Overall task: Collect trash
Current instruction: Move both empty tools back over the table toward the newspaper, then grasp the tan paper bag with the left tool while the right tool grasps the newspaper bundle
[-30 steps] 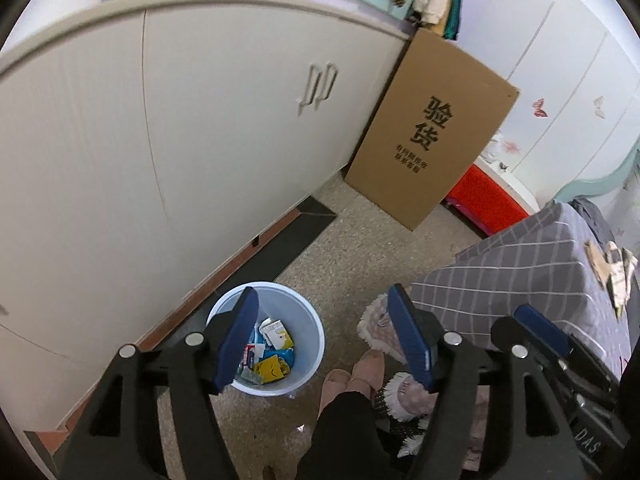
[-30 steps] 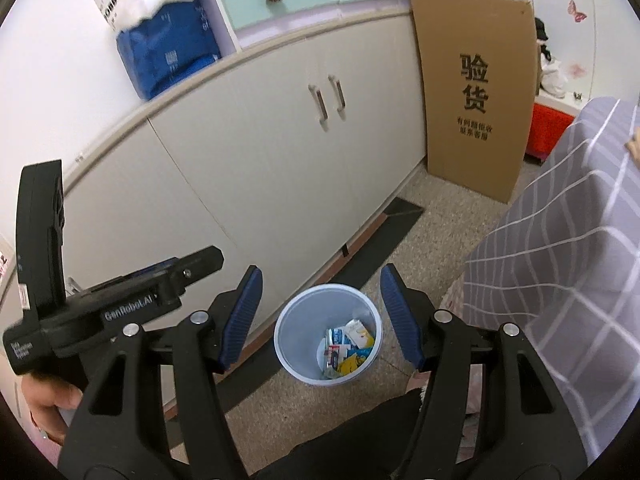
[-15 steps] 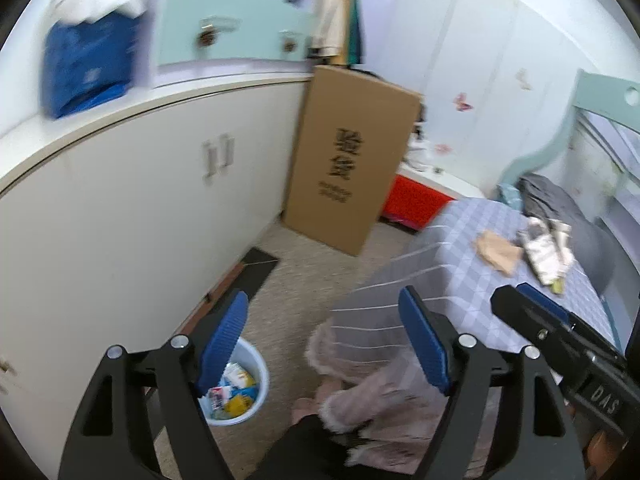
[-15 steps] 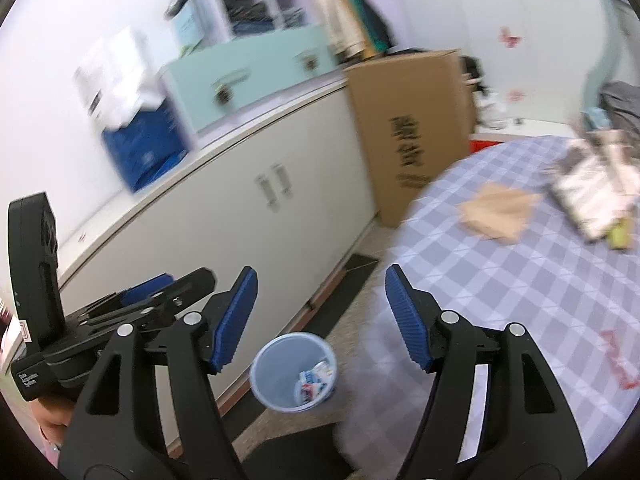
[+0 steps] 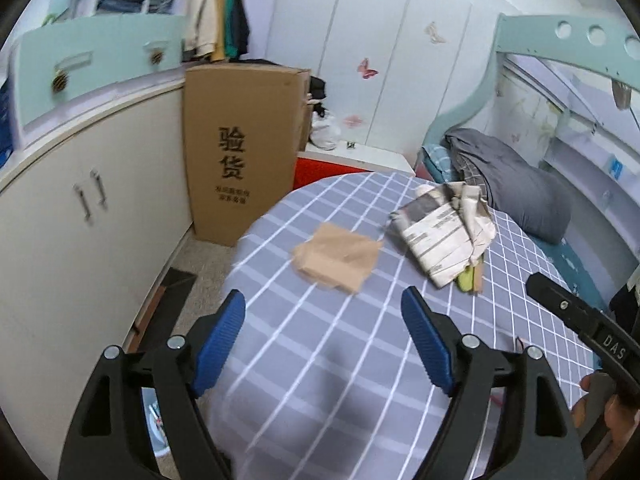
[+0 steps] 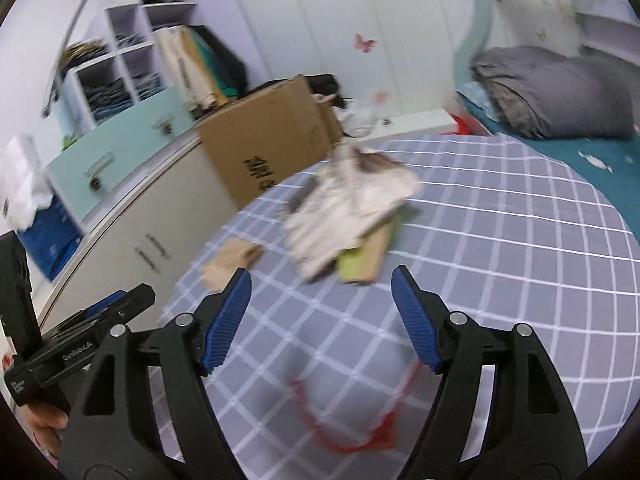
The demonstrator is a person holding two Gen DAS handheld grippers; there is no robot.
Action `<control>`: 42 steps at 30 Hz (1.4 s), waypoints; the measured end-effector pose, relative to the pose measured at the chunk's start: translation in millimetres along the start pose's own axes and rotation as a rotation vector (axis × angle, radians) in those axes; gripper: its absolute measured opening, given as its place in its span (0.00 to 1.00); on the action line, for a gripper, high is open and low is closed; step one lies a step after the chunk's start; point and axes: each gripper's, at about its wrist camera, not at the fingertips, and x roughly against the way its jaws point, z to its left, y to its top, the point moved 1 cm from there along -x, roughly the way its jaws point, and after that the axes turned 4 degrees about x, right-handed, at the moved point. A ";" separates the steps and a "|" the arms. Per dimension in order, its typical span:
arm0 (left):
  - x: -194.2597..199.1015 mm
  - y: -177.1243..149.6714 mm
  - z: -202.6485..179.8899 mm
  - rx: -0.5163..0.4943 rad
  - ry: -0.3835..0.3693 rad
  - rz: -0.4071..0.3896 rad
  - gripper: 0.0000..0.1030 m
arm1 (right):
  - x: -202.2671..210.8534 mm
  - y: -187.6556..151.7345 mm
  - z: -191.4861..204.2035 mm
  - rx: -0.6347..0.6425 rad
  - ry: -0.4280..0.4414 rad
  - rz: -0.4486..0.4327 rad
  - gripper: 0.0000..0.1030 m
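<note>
On the grey checked table point(image 5: 360, 360) lie a flat brown paper piece point(image 5: 338, 258), a crumpled newspaper point(image 5: 444, 232) and a yellow-green scrap with brown card point(image 5: 470, 278) under its near edge. My left gripper point(image 5: 322, 338) is open and empty, above the table short of the brown paper. My right gripper point(image 6: 320, 316) is open and empty, short of the newspaper point(image 6: 348, 208) and the yellow-green scrap point(image 6: 362, 264). A red string loop point(image 6: 348, 436) lies on the cloth between its arms. The brown paper point(image 6: 232, 260) sits left of it.
A tall cardboard box point(image 5: 240, 152) leans on white cabinets point(image 5: 80, 220) to the left. A sliver of the trash bin point(image 5: 154, 426) shows low left beside the table. A bed with a grey duvet point(image 5: 516, 192) lies behind the table.
Both grippers have swung up and right, from the bin on the floor to over the table. The bin has left the right wrist view. Both stay open and empty.
</note>
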 end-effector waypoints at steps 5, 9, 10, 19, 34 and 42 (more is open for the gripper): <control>-40.7 6.1 -36.7 -0.092 0.028 0.029 0.76 | -9.1 5.6 -28.3 -0.019 -0.035 0.009 0.75; -72.0 12.3 -52.2 -0.148 0.090 0.073 0.76 | -18.3 15.4 -38.1 -0.004 -0.056 0.013 0.76; -77.5 13.2 -52.8 -0.153 0.099 0.086 0.76 | -22.5 20.8 -40.0 0.008 -0.056 0.013 0.77; -122.7 22.4 -46.8 -0.147 0.086 0.208 0.50 | -65.3 62.9 -33.1 0.123 -0.051 0.003 0.84; -67.4 47.4 -22.3 -0.079 -0.022 0.058 0.04 | -135.8 87.1 -6.8 0.278 -0.132 0.089 0.47; -43.1 50.9 -3.7 -0.066 -0.052 0.044 0.04 | -99.7 93.0 13.1 0.329 -0.227 0.049 0.26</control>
